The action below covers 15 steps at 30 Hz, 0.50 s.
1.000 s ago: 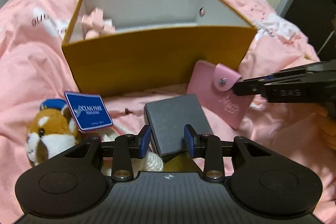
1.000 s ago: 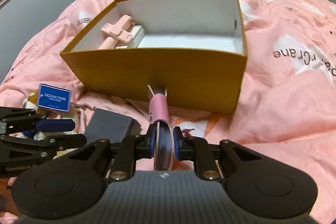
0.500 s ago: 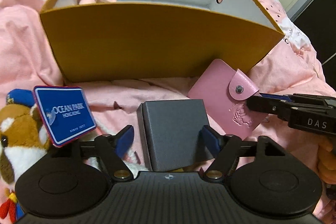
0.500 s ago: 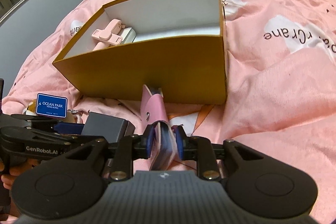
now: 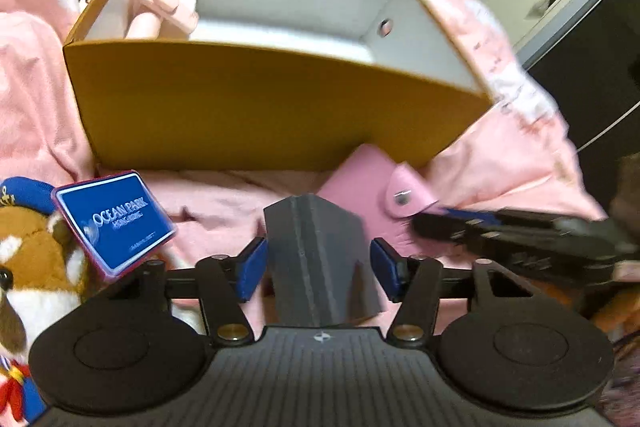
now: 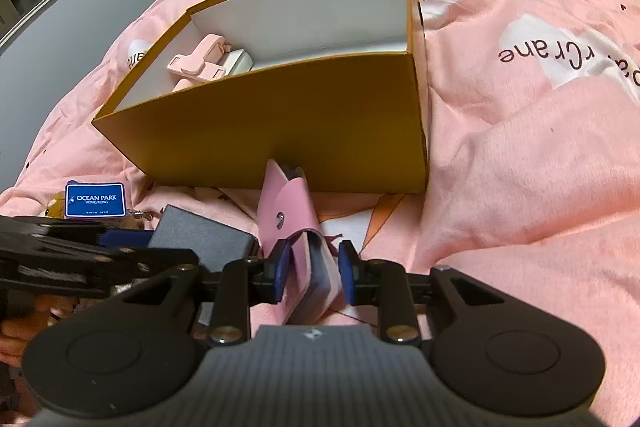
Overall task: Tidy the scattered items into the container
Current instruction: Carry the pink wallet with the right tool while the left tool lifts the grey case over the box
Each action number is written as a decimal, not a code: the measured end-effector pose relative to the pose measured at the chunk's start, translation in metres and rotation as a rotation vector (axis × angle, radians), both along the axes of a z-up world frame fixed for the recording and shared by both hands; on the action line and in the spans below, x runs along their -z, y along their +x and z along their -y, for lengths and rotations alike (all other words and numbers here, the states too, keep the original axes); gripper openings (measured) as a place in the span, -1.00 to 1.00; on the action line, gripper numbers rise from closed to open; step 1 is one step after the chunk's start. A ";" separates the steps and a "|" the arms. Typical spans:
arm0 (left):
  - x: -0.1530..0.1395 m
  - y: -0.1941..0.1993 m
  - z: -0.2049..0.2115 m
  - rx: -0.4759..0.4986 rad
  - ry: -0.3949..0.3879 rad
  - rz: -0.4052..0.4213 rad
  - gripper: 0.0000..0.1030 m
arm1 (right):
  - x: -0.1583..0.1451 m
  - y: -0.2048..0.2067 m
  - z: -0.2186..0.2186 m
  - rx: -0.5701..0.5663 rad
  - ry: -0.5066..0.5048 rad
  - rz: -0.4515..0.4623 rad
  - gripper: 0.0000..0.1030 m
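- One plush toy (image 5: 24, 267) lies at the far left on the pink bed cover (image 6: 520, 187), with one blue "Ocean Park" tag (image 5: 116, 223) leaning over it.
- One left gripper (image 5: 318, 269) straddles one dark grey box (image 5: 320, 259); its jaws have just been closing, and the blue pads stand just beside the box's sides with a thin gap on each side.
- One yellow container (image 6: 280, 139) stands open behind, holding one pink clip-like item (image 6: 200, 61) and one white item (image 6: 240, 61) in its left end.
- One pink card wallet (image 6: 292, 227) leans against the container's front wall, snap flap shut.
- One right gripper (image 6: 314, 273) has the wallet's near end between its jaws, which have just been opening; the left pad touches it, while the right pad looks just clear.
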<state>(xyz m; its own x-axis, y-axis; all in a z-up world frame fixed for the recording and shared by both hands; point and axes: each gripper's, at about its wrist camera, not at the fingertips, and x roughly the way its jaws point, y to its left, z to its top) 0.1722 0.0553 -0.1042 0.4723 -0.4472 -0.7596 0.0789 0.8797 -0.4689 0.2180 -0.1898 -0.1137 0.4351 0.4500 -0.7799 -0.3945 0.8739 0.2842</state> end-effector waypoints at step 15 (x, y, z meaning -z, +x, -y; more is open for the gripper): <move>0.012 0.006 0.021 -0.048 0.064 -0.033 -0.14 | 0.003 0.009 -0.001 -0.008 0.047 -0.039 -0.32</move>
<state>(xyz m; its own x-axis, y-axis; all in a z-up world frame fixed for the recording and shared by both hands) 0.1784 0.0340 -0.1166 0.4667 -0.3748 -0.8011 0.0213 0.9103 -0.4135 0.2269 -0.1890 -0.1170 0.4011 0.4901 -0.7739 -0.3898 0.8559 0.3399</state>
